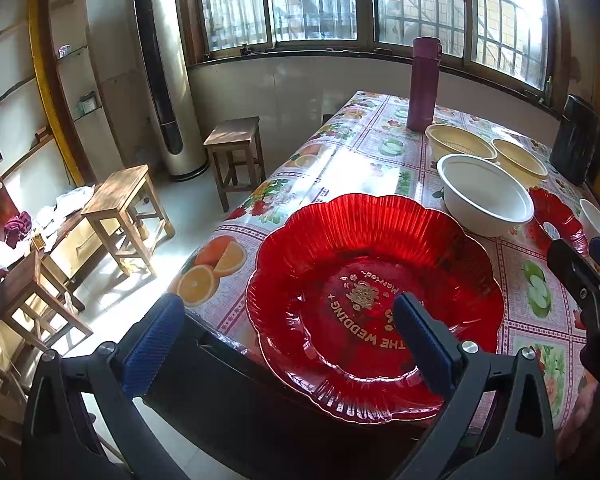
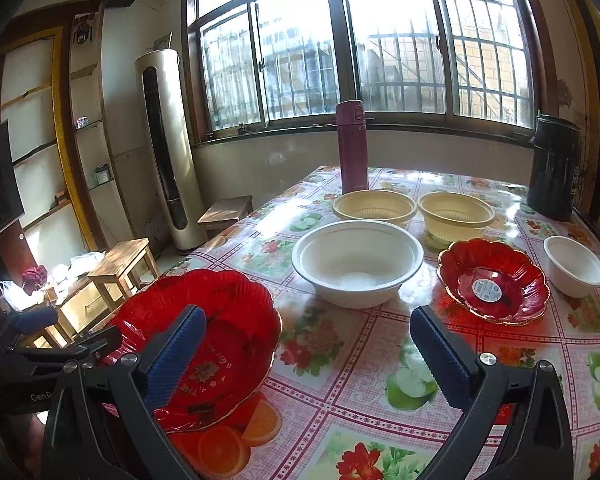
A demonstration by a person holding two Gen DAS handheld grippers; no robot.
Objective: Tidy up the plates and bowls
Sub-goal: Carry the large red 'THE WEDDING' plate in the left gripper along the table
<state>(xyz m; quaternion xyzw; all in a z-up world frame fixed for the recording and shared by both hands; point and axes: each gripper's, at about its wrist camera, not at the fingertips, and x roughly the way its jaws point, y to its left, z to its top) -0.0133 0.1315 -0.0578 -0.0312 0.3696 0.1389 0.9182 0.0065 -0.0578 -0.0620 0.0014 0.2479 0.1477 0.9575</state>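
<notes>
Large red plate sits at near-left corner of the desk, its near rim overhanging the desk edge a bit. Left tongs are spread wide, gripping nothing: right finger is over the plate's inner floor, left finger hangs out past the desk's left edge over the floor; can't tell if either touches the plate. Right tongs also released, wide apart, hovering over bare tablecloth btwn the large plate and the small red plate; left finger overlaps the large plate's right side in right wrist view. Big white bowl stands mid-desk, just beyond the large plate, apart from it. Two cream bowls side by side farther back, near the purple flask. Small white bowl just right of the small red plate, close to the desk's right edge. Black canister at far-right corner. Open tablecloth in the near-center & near-right. Wooden stools stand on the floor left of the desk.
</notes>
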